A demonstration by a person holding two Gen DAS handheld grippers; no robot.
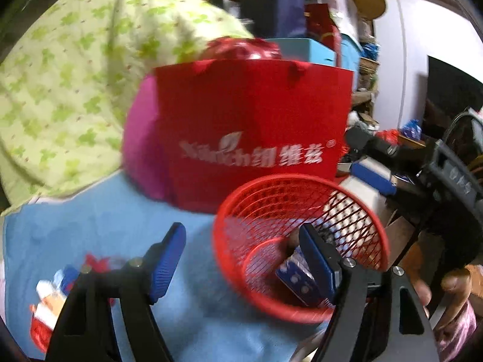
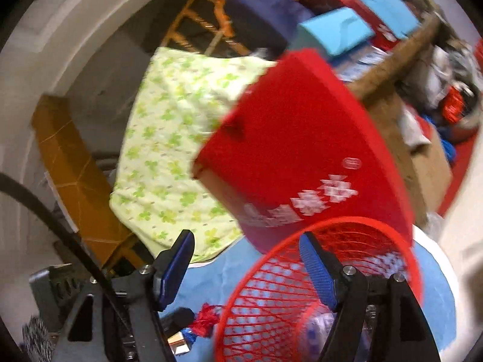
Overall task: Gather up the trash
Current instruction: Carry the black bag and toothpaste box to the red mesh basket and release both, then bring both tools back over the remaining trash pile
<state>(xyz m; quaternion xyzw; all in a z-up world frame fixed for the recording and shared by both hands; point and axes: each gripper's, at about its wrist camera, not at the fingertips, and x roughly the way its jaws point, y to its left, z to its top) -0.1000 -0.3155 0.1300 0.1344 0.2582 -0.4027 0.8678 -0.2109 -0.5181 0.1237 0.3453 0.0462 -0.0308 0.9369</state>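
Blue cloth-covered surface (image 1: 99, 229), red mesh basket (image 1: 271, 193), red paper bag (image 1: 250, 114), green-patterned blanket (image 1: 75, 75) on it

Only readable print is on the red paper bag (image 1: 253, 126): white lettering across the front, looks like Latin letters first (too smeared w/ blur to spell out, tbh), then the Chinese chars 纽维兹 w/ a tiny ® mark after and a leaf logo above. Same bag in the right wrist view, text there is just white blobs.
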